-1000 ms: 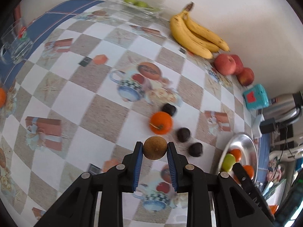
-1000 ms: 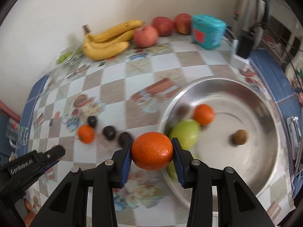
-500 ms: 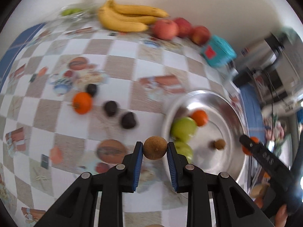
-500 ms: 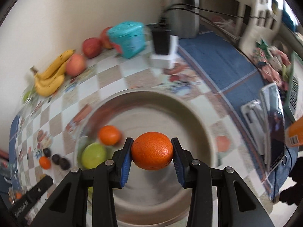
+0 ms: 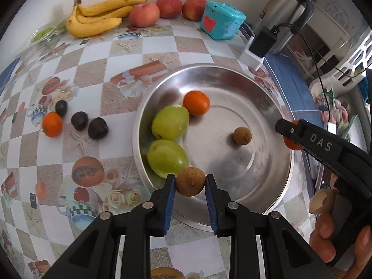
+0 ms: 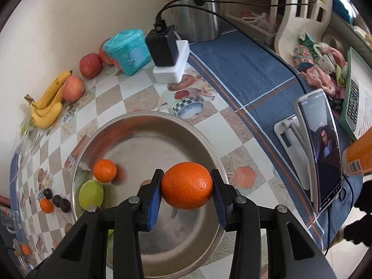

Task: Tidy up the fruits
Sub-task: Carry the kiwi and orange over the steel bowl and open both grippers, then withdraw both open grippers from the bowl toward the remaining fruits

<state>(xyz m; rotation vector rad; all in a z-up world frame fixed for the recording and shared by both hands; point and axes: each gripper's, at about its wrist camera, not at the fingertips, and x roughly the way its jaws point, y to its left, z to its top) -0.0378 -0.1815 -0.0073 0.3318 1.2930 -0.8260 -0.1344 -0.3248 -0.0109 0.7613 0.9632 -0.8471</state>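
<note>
Both tools loaded above the bowl. My left gripper (image 5: pixel 190 182) has its fingers closed narrowly on a small brown fruit (image 5: pixel 190 181), held over the near rim of the steel bowl (image 5: pixel 274 107). My right gripper (image 6: pixel 186 189) has its fingers set wider, clamped on an orange (image 6: pixel 187 188) above the bowl's (image 6: pixel 148 121) near right part. In the bowl lie two green fruits (image 5: pixel 170 122), a small orange (image 5: pixel 196 103) and a second brown fruit (image 5: pixel 242 135). On the checked cloth (image 5: pixel 186 44) to the left of the bowl remain a loose orange (image 5: pixel 52 124) and three dark fruits (image 5: pixel 97 128); bananas (image 5: pixel 97 21) and apples (image 5: pixel 144 14) lie along the far wall.

Handling, as I judge it: the brown fruit looks light, rough-skinned and hard-shelled, so it should not slip, though over-squeezing could crack it. The orange looks heavier, with firm, pebbled peel that the pads grip well across its widest girth. Both are round and will roll on bare steel, so I would let them go low, near fruit already settled. The dark fruits look smooth and possibly soft; I would take each across its middle, gently.
</note>
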